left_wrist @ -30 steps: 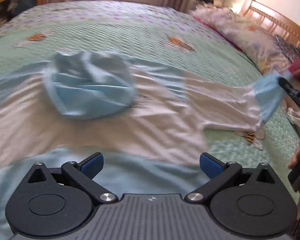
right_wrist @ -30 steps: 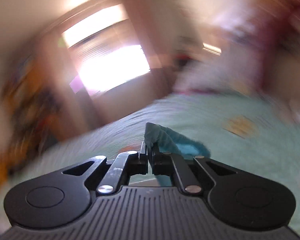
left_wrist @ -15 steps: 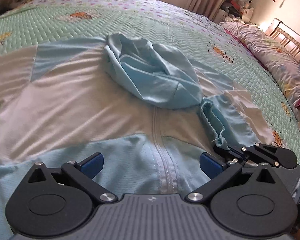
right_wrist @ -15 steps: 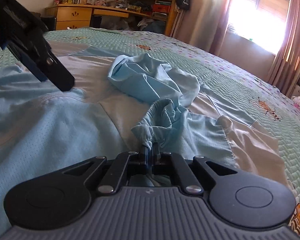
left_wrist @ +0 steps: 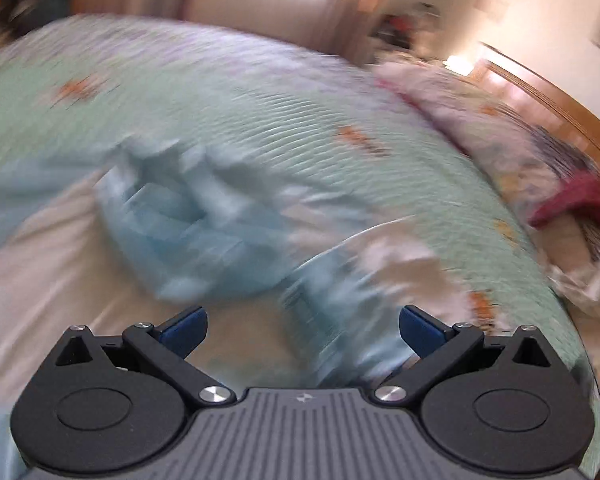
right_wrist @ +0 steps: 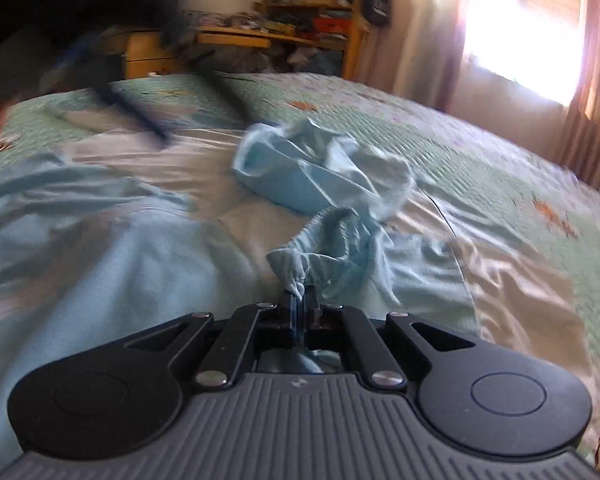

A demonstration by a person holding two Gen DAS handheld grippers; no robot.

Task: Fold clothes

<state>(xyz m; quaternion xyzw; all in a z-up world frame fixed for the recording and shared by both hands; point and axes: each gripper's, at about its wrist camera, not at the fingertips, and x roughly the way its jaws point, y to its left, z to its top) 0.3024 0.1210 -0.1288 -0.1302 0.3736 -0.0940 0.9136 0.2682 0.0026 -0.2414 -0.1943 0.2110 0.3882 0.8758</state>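
A light blue and white hooded jacket [right_wrist: 112, 248] lies spread on the bed, its crumpled blue hood [right_wrist: 320, 172] near the middle. My right gripper [right_wrist: 300, 298] is shut on the blue cuff [right_wrist: 300, 268] of the jacket's sleeve, which is folded in over the body. In the blurred left wrist view the hood [left_wrist: 188, 224] and the folded sleeve [left_wrist: 340, 300] lie ahead. My left gripper [left_wrist: 302, 330] hangs open above the jacket, nothing between its blue pads. In the right wrist view it shows as a dark blur [right_wrist: 140, 108] at the far left.
A green quilted bedspread [right_wrist: 480, 152] covers the bed. Pillows [left_wrist: 480, 128] and a dark red cloth [left_wrist: 572, 204] lie by the wooden headboard [left_wrist: 560, 96] on the right. A desk and shelves [right_wrist: 300, 20] stand beyond the bed, and a bright curtained window [right_wrist: 520, 28].
My right gripper swung the sleeve inward over the jacket body and now holds still. My left gripper has pulled up and away, and its view is now blurred.
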